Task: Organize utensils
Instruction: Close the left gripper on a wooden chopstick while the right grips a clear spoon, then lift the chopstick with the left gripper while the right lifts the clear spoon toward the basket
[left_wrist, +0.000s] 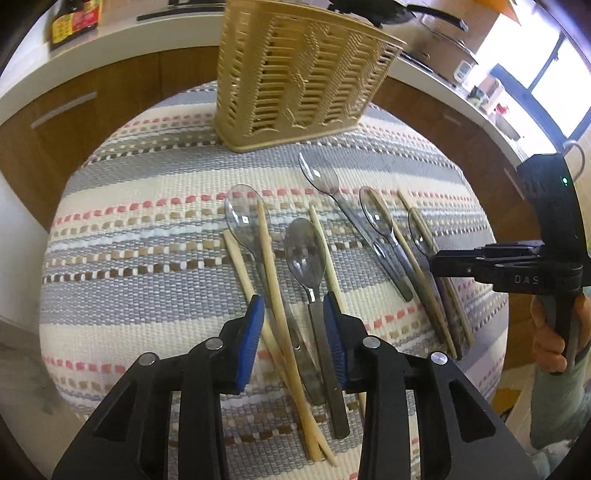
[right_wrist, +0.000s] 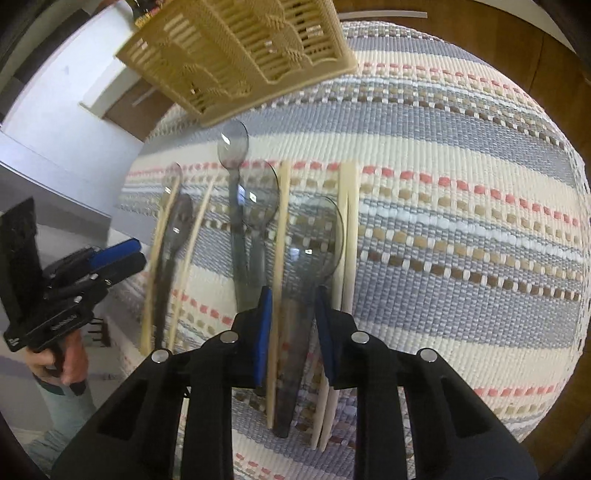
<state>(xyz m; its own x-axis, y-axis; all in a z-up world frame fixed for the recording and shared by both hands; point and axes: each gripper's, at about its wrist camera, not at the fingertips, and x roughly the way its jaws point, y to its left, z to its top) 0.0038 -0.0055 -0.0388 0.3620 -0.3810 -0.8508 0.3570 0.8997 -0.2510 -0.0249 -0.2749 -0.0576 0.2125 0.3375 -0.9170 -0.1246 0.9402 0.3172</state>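
Observation:
Several clear plastic spoons and pale chopsticks lie side by side on a striped woven mat (left_wrist: 129, 240) (right_wrist: 443, 221). Behind them stands a beige slotted utensil holder (left_wrist: 295, 74) (right_wrist: 240, 48). My left gripper (left_wrist: 295, 317) is down on the mat, its blue pads against a bundle: a chopstick (left_wrist: 273, 280) and the handles of two spoons (left_wrist: 245, 214) (left_wrist: 304, 251). My right gripper (right_wrist: 293, 325) has its pads against a spoon's (right_wrist: 317, 240) dark handle and a chopstick (right_wrist: 280, 229). Two more chopsticks (right_wrist: 349, 221) run under its right pad. Each gripper shows in the other's view (left_wrist: 434, 267) (right_wrist: 138, 251).
More spoons (left_wrist: 319, 177) (left_wrist: 376, 214) (right_wrist: 234, 144) lie between the two bundles. The mat covers a small round surface with wooden cabinets behind. A sauce bottle (left_wrist: 74, 18) and a pan (left_wrist: 406, 11) sit on the white counter. A person's hands (left_wrist: 550, 343) (right_wrist: 55, 362) hold the grippers.

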